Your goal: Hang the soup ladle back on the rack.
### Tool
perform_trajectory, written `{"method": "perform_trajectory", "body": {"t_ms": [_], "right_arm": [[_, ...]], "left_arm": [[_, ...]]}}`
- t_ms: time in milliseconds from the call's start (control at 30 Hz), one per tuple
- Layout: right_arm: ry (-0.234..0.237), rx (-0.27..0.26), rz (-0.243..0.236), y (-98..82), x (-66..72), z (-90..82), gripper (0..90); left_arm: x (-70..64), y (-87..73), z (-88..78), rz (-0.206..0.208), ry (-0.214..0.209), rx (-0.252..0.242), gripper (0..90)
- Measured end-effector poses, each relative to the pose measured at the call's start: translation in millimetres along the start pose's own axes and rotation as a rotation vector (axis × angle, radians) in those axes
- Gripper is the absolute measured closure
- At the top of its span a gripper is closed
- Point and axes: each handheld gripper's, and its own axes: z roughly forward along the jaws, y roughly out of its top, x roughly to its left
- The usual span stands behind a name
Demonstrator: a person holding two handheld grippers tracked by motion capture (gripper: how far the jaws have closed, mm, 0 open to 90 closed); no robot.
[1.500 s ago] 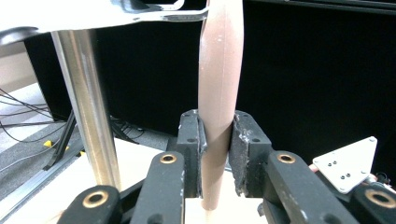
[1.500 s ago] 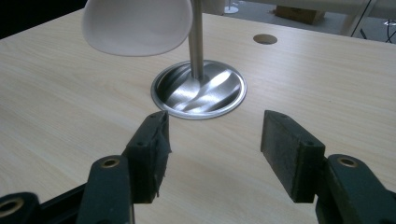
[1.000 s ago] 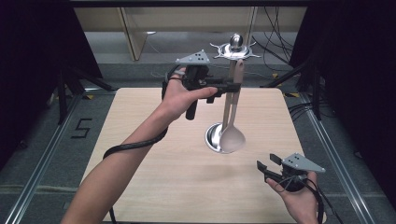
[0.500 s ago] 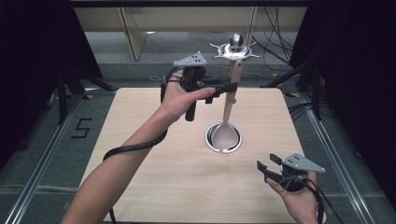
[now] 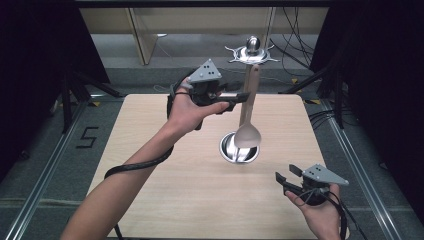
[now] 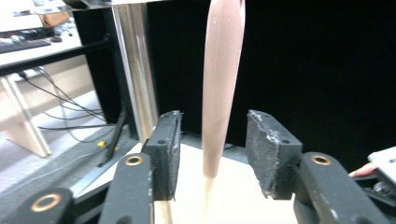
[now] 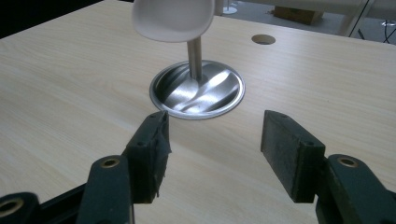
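Closest to the camera, the right gripper [image 5: 283, 179] sits at the near right corner of the wooden table [image 5: 150, 150], held low in the person's right hand [image 5: 317, 217] with its jaws spread wide and nothing between them; in the right gripper view those jaws point across the bare tabletop toward the stand. A bit farther in, roughly mid-table, there's a round shiny metal base [image 5: 240, 148] with a thin metal post [image 7: 194, 58] rising out of its middle. Just above that base hangs the bowl of a pale spoon [image 5: 247, 136], its long handle going straight up, so the spoon is basically upright and lined up with the post. Farther back and up off the table, the left gripper [image 5: 242, 98] reaches in from the left, held in the person's left hand [image 5: 192, 110], a cable [image 5: 135, 166] looping under the forearm. In the left gripper view its jaws sit on either side of the spoon handle with visible gaps, so they're apart and not clamping it. Beyond the far edge there's a silver ball on a star-shaped mount [image 5: 252, 49].
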Motion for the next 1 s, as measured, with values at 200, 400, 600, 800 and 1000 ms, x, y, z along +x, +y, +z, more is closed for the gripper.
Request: {"method": "perform_trajectory", "body": {"t_ms": [200,400,600,800,1000], "right_arm": [[0.012,0.005,0.005,-0.3,-0.6,0.6,42.6],[0.005,0.021,0.040,-0.5,2.7,-0.6,42.5],[0.001,0.017,0.030,-0.9,2.1,0.3,42.2],[0.009,0.007,0.002,-0.6,-1.0,1.0,42.1],[0.011,0.008,0.008,-0.6,-1.0,1.0,41.9]], "left_arm": [[-6.4,-3.7,-8.4,0.026,0.022,0.002,44.0],[-10.2,-8.5,-14.3,0.040,0.025,0.017,39.7],[-15.6,-14.6,-24.8,0.050,0.029,0.020,36.9],[-20.0,-24.4,-38.1,0.068,0.027,0.034,36.4],[-23.9,-36.9,-50.6,0.074,0.029,0.048,36.1]]}}
